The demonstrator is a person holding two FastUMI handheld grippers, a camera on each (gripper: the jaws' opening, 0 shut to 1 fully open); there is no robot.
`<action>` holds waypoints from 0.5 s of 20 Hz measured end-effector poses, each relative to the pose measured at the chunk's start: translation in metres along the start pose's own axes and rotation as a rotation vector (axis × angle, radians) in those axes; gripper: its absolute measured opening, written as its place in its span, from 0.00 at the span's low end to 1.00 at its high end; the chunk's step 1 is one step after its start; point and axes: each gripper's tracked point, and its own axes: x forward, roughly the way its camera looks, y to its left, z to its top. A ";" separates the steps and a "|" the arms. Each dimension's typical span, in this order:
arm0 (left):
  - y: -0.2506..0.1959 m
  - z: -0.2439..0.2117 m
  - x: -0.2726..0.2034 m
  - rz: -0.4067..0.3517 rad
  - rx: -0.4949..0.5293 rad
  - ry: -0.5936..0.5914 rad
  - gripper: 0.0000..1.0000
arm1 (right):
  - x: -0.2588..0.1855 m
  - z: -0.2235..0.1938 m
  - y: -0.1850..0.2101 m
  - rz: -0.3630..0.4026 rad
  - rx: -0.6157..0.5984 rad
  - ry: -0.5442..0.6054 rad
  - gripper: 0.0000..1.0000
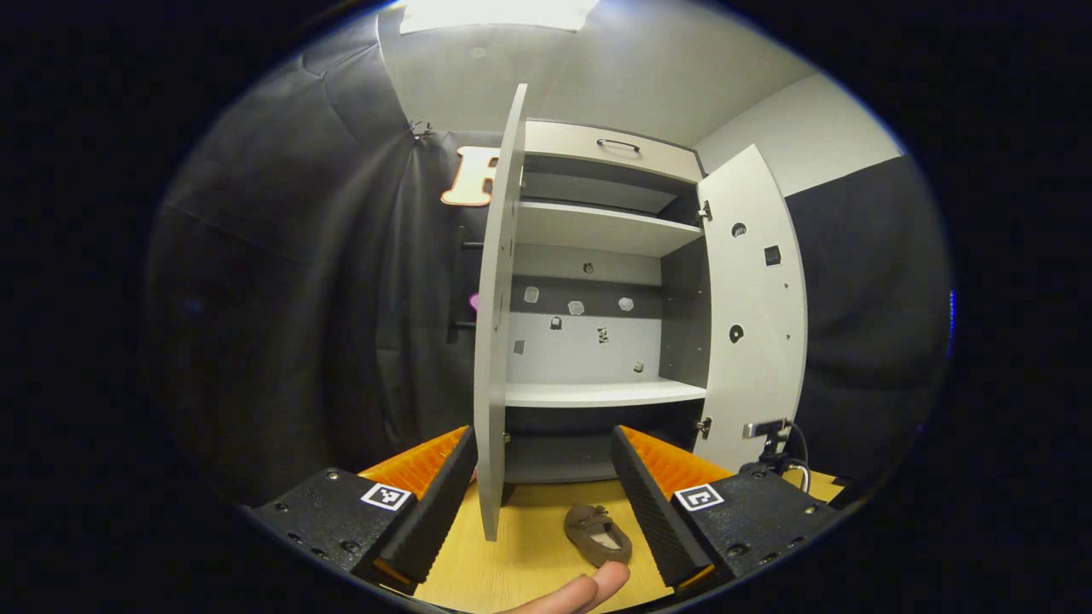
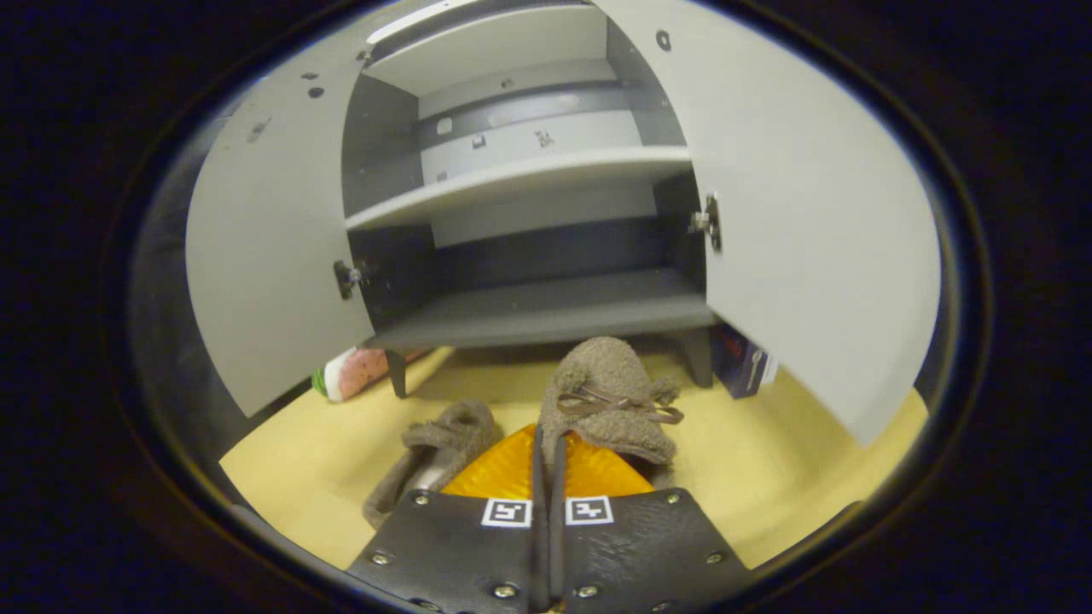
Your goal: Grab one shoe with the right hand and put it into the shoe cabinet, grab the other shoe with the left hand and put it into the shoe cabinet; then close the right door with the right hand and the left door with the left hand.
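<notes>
the right gripper [image 2: 546, 465] has its jaws together on the heel edge of one brown shoe [image 2: 607, 394], toe aimed at the shoe cabinet [image 2: 546, 294], which suits sliding it onto the low shelf. both doors, the left door [image 2: 273, 264] and the right door [image 2: 810, 239], stand wide so the opening is free. the left gripper [image 1: 546, 490] waits with jaws apart and empty, higher up facing the shelves, while the other shoe [image 2: 435, 456] lies on the yellow floor [image 2: 768, 460] just beside the first, ready for its turn.

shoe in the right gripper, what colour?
Brown, fuzzy, with a darker brown bow; the shoe shows best in the right gripper view, clamped by the right gripper.
</notes>
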 end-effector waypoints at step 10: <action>0.003 -0.007 0.037 0.011 0.003 -0.002 0.96 | -0.045 0.239 0.035 0.040 -0.204 -0.265 0.01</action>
